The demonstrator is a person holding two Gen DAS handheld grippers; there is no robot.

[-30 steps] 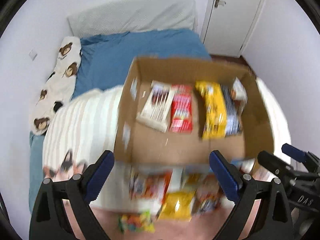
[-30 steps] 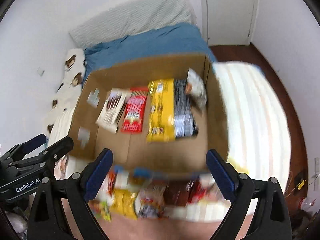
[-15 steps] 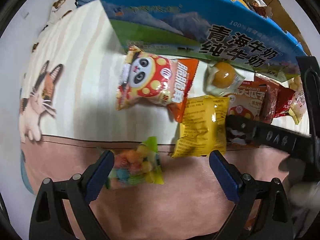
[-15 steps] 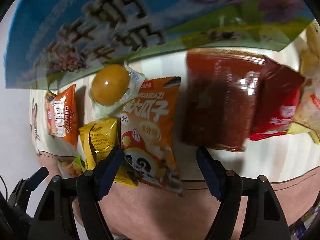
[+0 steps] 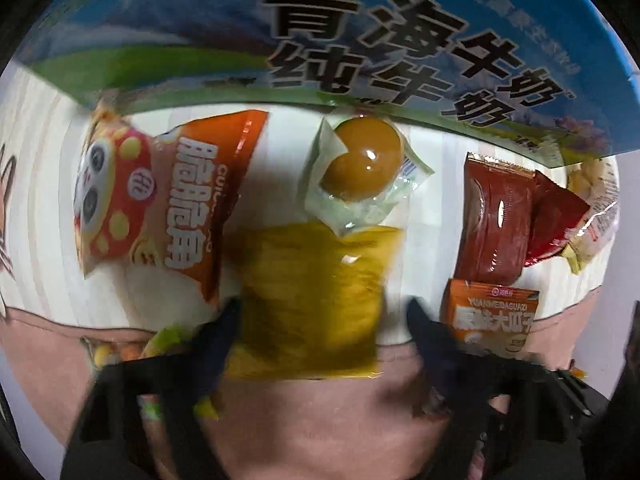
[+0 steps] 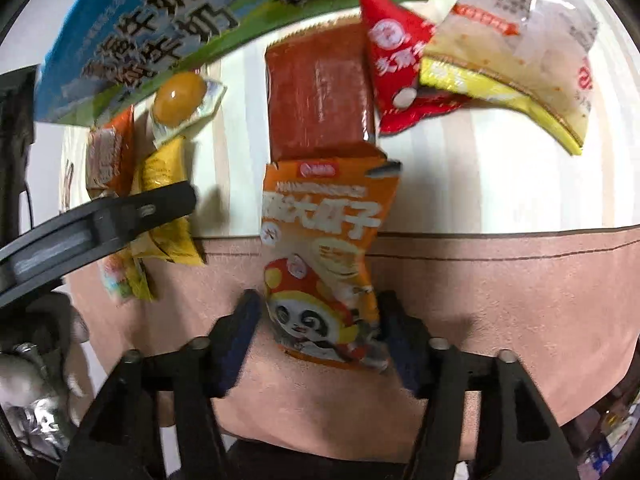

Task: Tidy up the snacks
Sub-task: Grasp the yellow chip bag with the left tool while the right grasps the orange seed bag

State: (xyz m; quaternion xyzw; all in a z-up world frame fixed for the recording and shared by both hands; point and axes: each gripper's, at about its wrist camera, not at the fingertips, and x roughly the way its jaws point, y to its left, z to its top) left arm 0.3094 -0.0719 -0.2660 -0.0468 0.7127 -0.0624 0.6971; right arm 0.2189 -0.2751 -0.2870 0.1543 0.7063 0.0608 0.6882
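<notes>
Snack packs lie on a striped cover in front of a blue and green milk carton box (image 5: 360,40). My left gripper (image 5: 322,316) points straight down over a yellow pack (image 5: 316,292). Its jaws are closing with the pack between them; the left pad is at the pack's edge and a small gap shows at the right pad. My right gripper (image 6: 320,308) straddles the lower end of an orange panda seed pack (image 6: 320,240). Its jaws are opening slightly, while both pads still touch the pack's sides. In the right wrist view the left gripper's black arm (image 6: 100,224) crosses the yellow pack (image 6: 164,168).
A sealed brown egg (image 5: 362,160) and a red panda crisp pack (image 5: 160,200) lie near the box. A dark red pack (image 6: 320,92), a small red pack (image 6: 394,60) and a clear yellow-edged pack (image 6: 512,40) sit right. A bag of coloured sweets (image 5: 120,352) lies on the pink band.
Both grippers have dropped from above the open box to the snacks on the cover. The left jaws narrowed around the yellow pack, the right jaws around the orange pack.
</notes>
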